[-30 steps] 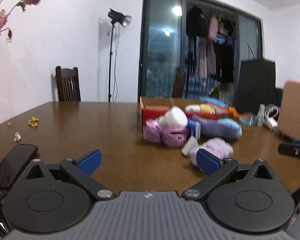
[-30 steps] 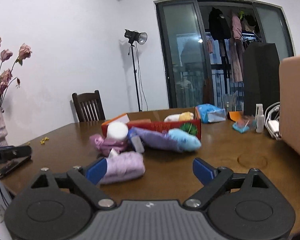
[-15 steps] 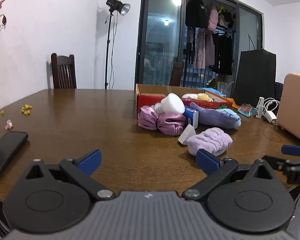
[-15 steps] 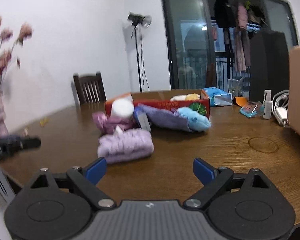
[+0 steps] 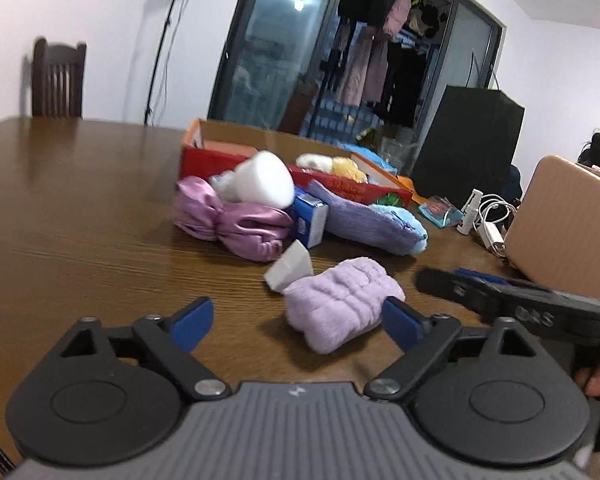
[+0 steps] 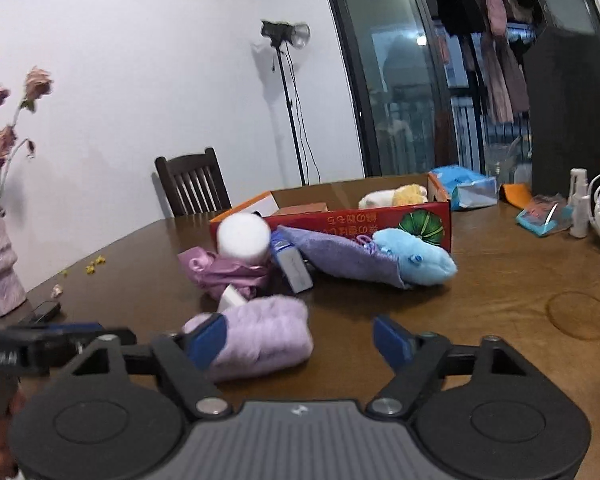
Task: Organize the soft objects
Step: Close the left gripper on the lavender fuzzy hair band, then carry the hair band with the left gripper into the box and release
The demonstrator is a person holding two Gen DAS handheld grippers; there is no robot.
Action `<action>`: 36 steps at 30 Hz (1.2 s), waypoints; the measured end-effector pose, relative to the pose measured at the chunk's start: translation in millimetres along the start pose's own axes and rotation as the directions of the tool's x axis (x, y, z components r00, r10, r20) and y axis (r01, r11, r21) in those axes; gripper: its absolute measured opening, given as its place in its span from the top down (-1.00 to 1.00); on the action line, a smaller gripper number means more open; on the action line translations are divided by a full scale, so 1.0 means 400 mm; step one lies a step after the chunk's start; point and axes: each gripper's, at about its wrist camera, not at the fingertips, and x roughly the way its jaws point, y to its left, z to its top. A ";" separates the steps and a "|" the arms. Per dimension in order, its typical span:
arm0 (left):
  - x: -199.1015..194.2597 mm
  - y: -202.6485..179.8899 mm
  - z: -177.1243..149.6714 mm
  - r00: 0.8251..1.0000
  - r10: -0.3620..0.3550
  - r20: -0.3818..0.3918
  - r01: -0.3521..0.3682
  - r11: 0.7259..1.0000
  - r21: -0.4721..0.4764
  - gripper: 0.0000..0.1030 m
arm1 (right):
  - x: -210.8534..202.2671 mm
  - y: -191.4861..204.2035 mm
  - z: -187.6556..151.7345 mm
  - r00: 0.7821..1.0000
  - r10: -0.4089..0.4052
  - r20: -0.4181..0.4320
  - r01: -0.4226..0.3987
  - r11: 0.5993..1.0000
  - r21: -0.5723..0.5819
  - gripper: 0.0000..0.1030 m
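Closest of all is the left hand-held gripper (image 5: 298, 322). Its blue fingers are apart and are closing, with nothing pressed between them. The fluffy lilac roll (image 5: 340, 304) lies on the brown surface (image 5: 80, 232) just in front, near the right-side finger but not between the two. The right hand-held gripper (image 6: 300, 340) is apart and closing too. In its view the same lilac roll (image 6: 260, 336) sits behind its left-side finger, and the gap between the fingers shows only bare surface (image 6: 500, 300).

A bit farther back is a small white tag (image 5: 290, 268) touching the roll. Behind that lies a heap: a shiny pink bundle (image 5: 236, 220), a white puffy thing (image 5: 266, 184) resting on it, a little blue box (image 5: 312, 220), and a purple pouch with a light blue soft toy (image 6: 416, 256) at its end.

Farthest is the red cardboard box (image 6: 380, 216). A cream and yellow soft toy (image 6: 396, 198) is inside it.

It looks like the step now is reaching for the lilac roll, which is not picked up yet. Next, one gripper needs to slide sideways so the roll sits between its fingers, squeeze gently, and likely carry it to the box.
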 end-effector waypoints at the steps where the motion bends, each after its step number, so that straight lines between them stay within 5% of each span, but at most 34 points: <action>1: 0.014 -0.004 0.002 1.000 -0.010 -0.011 0.010 1.000 -0.007 -0.59 | 0.020 -0.004 0.009 1.000 0.003 -0.007 -0.003 1.000 0.010 -0.31; 4: 0.059 -0.002 0.008 0.996 -0.060 -0.065 0.056 0.997 -0.057 -0.36 | 0.083 -0.020 0.026 0.998 0.047 -0.041 -0.045 0.998 0.051 -0.17; 8: 0.099 0.019 0.006 0.985 -0.110 -0.130 0.093 0.987 -0.133 0.19 | 0.136 -0.028 0.015 0.988 0.089 -0.126 -0.074 0.990 0.120 0.12; 11: 0.100 0.030 0.001 0.981 -0.132 -0.143 0.107 0.980 -0.166 0.34 | 0.123 -0.031 -0.002 0.979 0.150 -0.139 -0.126 0.977 0.170 0.45; 23: -0.038 0.000 -0.034 0.984 -0.154 -0.091 0.141 0.980 -0.138 0.39 | -0.065 0.034 -0.061 0.978 0.175 -0.115 -0.153 0.972 0.176 0.51; 27: -0.027 -0.004 -0.036 0.988 -0.127 -0.093 0.115 0.985 -0.128 0.22 | -0.053 0.036 -0.066 0.981 0.156 -0.119 -0.131 0.972 0.196 0.46; 36: 0.036 0.009 -0.038 0.986 -0.116 -0.118 0.102 0.988 -0.117 0.37 | 0.007 0.015 -0.083 0.984 0.128 -0.126 -0.094 0.964 0.250 0.39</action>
